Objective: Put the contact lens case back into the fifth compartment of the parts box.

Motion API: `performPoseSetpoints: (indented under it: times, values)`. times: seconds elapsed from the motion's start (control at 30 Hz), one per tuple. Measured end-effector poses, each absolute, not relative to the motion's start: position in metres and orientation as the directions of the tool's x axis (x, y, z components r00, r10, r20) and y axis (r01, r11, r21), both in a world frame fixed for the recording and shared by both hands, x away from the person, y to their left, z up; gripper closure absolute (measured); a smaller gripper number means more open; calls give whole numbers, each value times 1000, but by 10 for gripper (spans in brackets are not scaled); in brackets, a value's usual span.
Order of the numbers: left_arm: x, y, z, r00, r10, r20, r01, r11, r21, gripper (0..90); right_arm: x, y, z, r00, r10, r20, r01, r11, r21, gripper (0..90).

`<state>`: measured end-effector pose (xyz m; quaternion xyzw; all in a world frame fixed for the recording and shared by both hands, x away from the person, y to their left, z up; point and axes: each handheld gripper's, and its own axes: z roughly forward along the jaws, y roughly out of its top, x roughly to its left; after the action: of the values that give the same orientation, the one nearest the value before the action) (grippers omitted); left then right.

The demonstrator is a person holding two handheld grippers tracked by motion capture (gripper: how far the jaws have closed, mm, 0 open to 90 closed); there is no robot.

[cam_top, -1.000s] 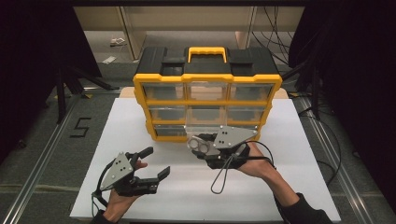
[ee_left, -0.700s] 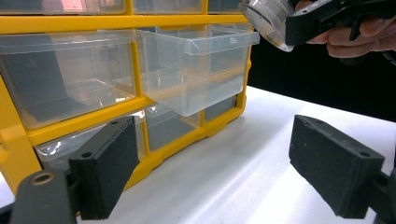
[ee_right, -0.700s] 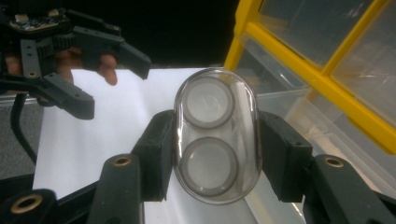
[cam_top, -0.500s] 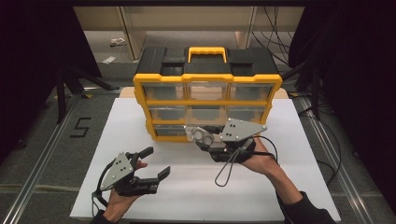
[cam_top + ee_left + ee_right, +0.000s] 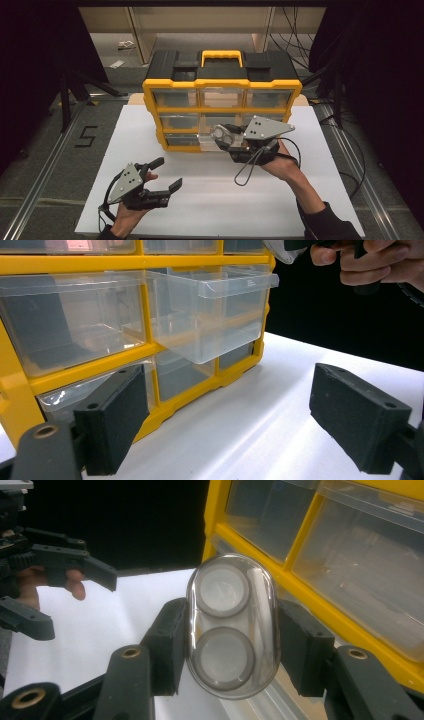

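Note:
A yellow-and-black organizer [image 5: 222, 107] with clear drawers stands at the back of the white board [image 5: 210, 200]. One clear drawer [image 5: 210, 315] in its middle column is pulled out. My right gripper [image 5: 227, 143] is shut on a clear oval case [image 5: 223, 135] with two round grey-rimmed discs inside. It holds the case close in front of the organizer's lower drawers. In the right gripper view the pads press the case [image 5: 232, 605] from both sides, the gripper [image 5: 232, 642] beside the yellow frame [image 5: 320, 615]. My left gripper [image 5: 169, 173] rests open at the front left, nothing between its pads [image 5: 115, 425].
A black cable loop [image 5: 247, 172] hangs from the right gripper over the board. Dark floor with rails surrounds the board, and a "5" mark [image 5: 86, 136] lies at the left. The other hand's gripper [image 5: 75, 605] appears farther off in the right gripper view.
The right gripper with the case has risen and moved back toward the organizer's front. The left gripper has stayed where it was, open.

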<state>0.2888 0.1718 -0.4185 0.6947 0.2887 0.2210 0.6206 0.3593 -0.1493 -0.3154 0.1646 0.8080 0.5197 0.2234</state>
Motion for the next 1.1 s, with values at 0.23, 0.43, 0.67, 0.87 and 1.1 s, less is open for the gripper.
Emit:
performPoseSetpoints:
  times: [0.23,0.43,0.67,0.87,1.1]
  values:
    - [289,172,-418,736,675,-50,126,-64,990,151,362,-150,-316,-840,512,-182,45,399,916,495]
    - [289,172,-418,735,676,-52,127,-63,990,151,366,-151,-315,-834,524,-172,53,386,921,496]
    - [288,172,-418,734,677,-52,126,-60,990,151,372,-153,-313,-826,543,-152,67,363,930,496]
    - [288,172,-418,735,676,-52,125,-60,990,151,376,-153,-314,-816,559,-148,75,356,932,496]
    - [288,172,-418,736,675,-48,121,-62,991,151,383,-151,-313,-806,577,-129,97,345,934,496]
